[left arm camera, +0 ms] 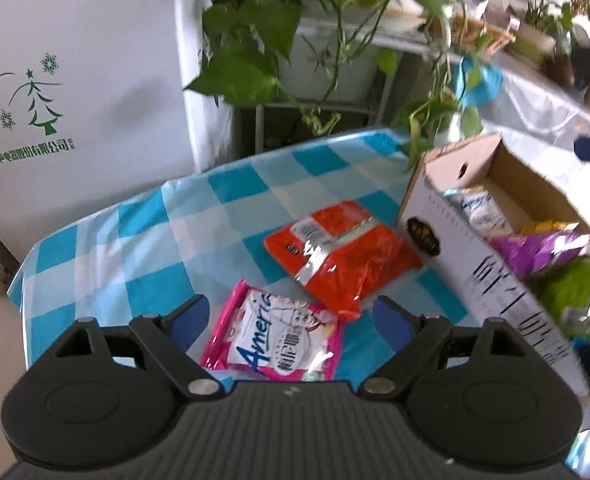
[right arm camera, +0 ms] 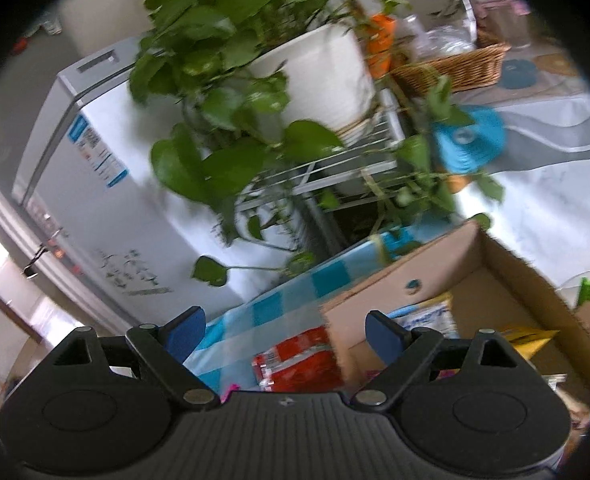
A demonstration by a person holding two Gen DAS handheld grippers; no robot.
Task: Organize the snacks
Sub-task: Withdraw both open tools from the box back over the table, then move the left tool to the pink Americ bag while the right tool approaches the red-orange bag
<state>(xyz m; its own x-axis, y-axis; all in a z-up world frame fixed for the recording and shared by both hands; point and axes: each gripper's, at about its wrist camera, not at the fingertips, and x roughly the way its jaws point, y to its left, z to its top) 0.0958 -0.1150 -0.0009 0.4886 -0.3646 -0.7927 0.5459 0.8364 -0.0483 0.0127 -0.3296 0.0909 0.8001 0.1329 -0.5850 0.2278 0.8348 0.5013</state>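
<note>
Looking at where things sit, the whole next move comes down to the pink packet: it lies right between the left gripper pads and a touch below them, with nothing clamped yet. Both blue fingers stand spread apart, one off each side of the packet, so that gripper is released and empty. The packet's long axis runs roughly away from the jaws, tilted a bit, so I'd guess a squeeze across its narrow width would work.

The right gripper is also spread wide and carries nothing; beyond its jaws are the cardboard box edge and a strip of the orange packet. So the left hand is clearly the nearer one for the pink bag.

The pink packet is a flat, crinkly pouch with a white middle and blue lettering. The orange one lies just ahead of it, beside the box wall, on the checked tablecloth. The box already holds a few bags.
</note>
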